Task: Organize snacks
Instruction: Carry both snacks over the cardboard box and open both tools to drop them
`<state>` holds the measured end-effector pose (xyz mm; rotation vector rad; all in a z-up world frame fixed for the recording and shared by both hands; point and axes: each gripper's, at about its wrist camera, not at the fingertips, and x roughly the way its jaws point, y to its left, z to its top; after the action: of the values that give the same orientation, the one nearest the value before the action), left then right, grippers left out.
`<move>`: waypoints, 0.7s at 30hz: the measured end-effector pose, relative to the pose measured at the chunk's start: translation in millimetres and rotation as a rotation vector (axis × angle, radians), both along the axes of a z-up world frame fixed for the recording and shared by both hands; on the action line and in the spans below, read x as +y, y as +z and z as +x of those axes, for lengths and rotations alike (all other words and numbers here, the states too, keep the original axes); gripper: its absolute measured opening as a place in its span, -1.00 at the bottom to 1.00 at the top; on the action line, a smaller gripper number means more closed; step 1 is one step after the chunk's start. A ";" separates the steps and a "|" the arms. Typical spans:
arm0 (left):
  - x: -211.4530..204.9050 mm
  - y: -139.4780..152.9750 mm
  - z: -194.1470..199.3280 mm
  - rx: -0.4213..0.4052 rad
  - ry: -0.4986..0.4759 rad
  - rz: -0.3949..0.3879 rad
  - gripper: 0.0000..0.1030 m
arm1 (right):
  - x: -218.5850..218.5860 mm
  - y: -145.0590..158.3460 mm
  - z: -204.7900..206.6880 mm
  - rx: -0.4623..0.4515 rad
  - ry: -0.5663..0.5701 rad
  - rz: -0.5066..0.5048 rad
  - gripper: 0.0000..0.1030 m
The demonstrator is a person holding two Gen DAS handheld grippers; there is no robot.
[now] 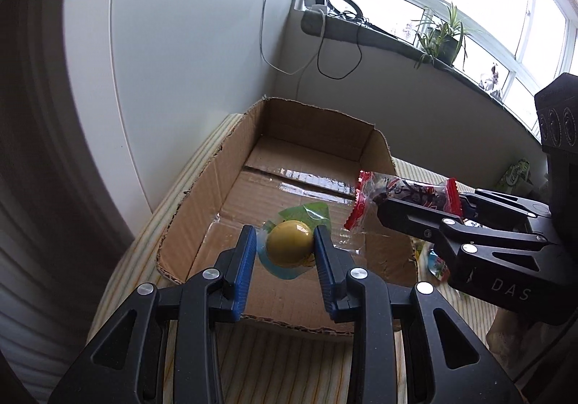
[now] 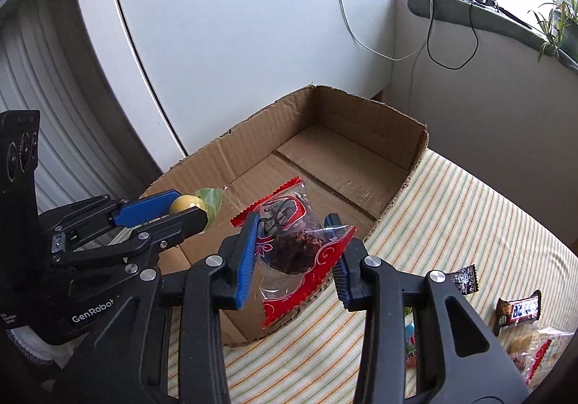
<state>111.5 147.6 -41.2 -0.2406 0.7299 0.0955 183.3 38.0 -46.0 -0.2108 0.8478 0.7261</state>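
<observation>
An open cardboard box (image 1: 202, 194) (image 2: 404, 129) stands on a striped cloth. My left gripper (image 1: 285, 248) is shut on a yellow jelly cup (image 1: 290, 248) with a green lid and holds it above the box's near end; it shows in the right wrist view (image 2: 189, 205) too. My right gripper (image 2: 294, 243) is shut on a red and clear wrapped dark snack (image 2: 292, 245), held above the box's right wall; it also shows in the left wrist view (image 1: 408, 192). The box floor looks bare.
Several wrapped snacks lie on the striped cloth (image 2: 469, 216) to the right of the box, among them a dark small packet (image 2: 466, 279) and a chocolate bar (image 2: 520, 312). A white wall, hanging cables and a windowsill with plants (image 1: 444, 35) stand behind the box.
</observation>
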 end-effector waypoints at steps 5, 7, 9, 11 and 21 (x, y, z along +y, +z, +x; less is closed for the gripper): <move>5.9 -4.4 3.5 0.018 0.019 -0.003 -0.40 | 7.3 -5.7 10.2 0.006 -0.006 -0.018 -0.25; 8.4 -4.5 4.4 0.018 0.024 -0.004 -0.40 | 9.6 -6.6 12.5 0.004 -0.004 -0.025 -0.24; 8.4 -4.7 4.3 0.019 0.027 -0.003 -0.40 | 12.4 -7.0 13.8 0.001 -0.003 -0.032 -0.24; 8.8 -4.1 5.2 0.018 0.031 -0.005 -0.39 | 14.5 -6.6 13.7 -0.005 -0.002 -0.038 -0.24; 13.7 4.7 -1.1 0.000 0.072 0.031 0.05 | 12.5 6.3 12.6 -0.050 -0.020 -0.040 0.27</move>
<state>110.4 161.4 -36.5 -0.2373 0.7195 0.1748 195.9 50.4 -39.7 -0.2548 0.8165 0.6833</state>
